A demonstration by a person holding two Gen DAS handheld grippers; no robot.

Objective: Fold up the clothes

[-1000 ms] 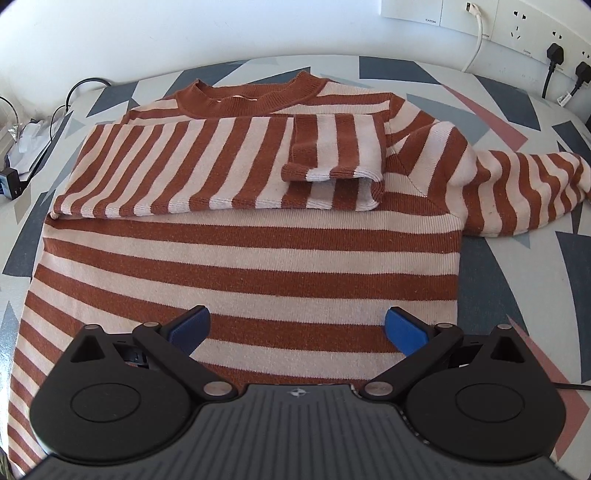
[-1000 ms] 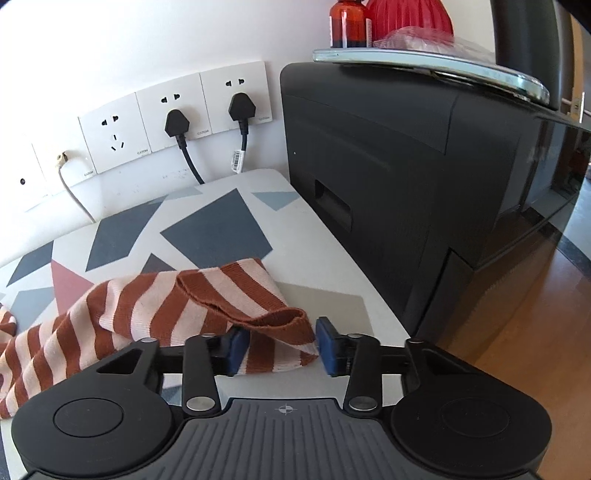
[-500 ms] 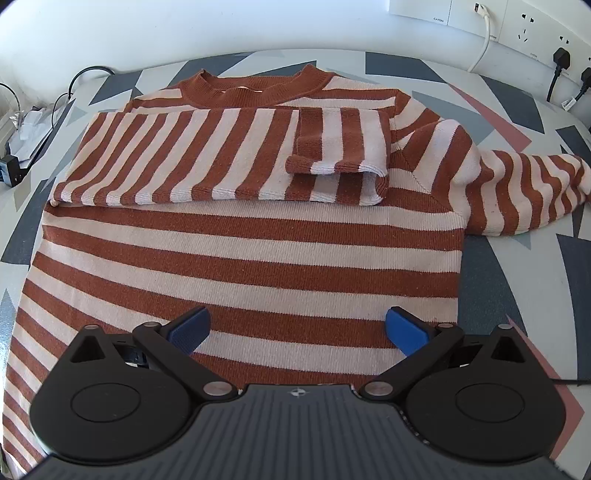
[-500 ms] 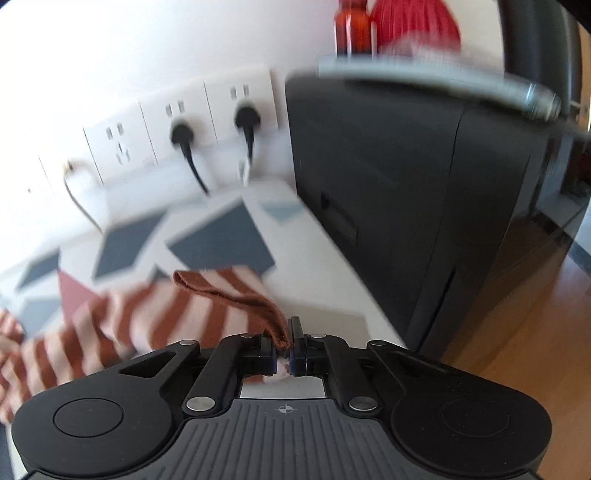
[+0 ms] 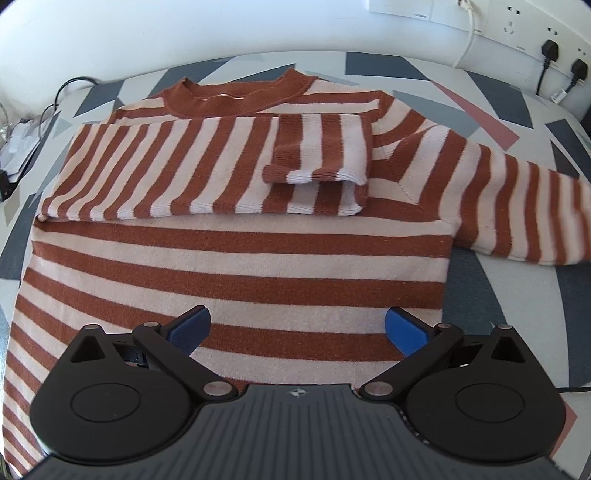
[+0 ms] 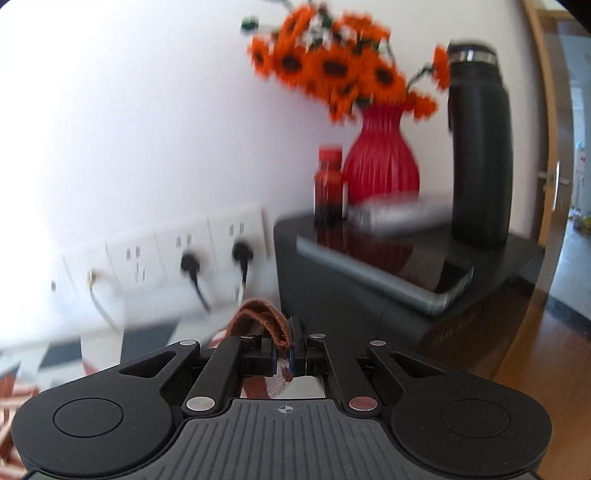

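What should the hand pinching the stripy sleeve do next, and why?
Probably carry the sleeve cuff across onto the sweater. The right gripper is shut on that cuff, the other sleeve already lies folded over the chest, and this one sticks out sideways.

Sweater [image 5: 236,266] flat on table [image 5: 509,295], one sleeve [image 5: 207,166] folded across chest, other sleeve [image 5: 517,206] stretching right, wall sockets [image 5: 517,26] far right behind.

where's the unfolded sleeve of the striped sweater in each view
Left wrist: the unfolded sleeve stretches off the right edge, its cuff out of frame.
Right wrist: only the sleeve's cuff shows, low centre, pinched in the right tongs.
Shared landmark: the wall sockets with two black plugs.
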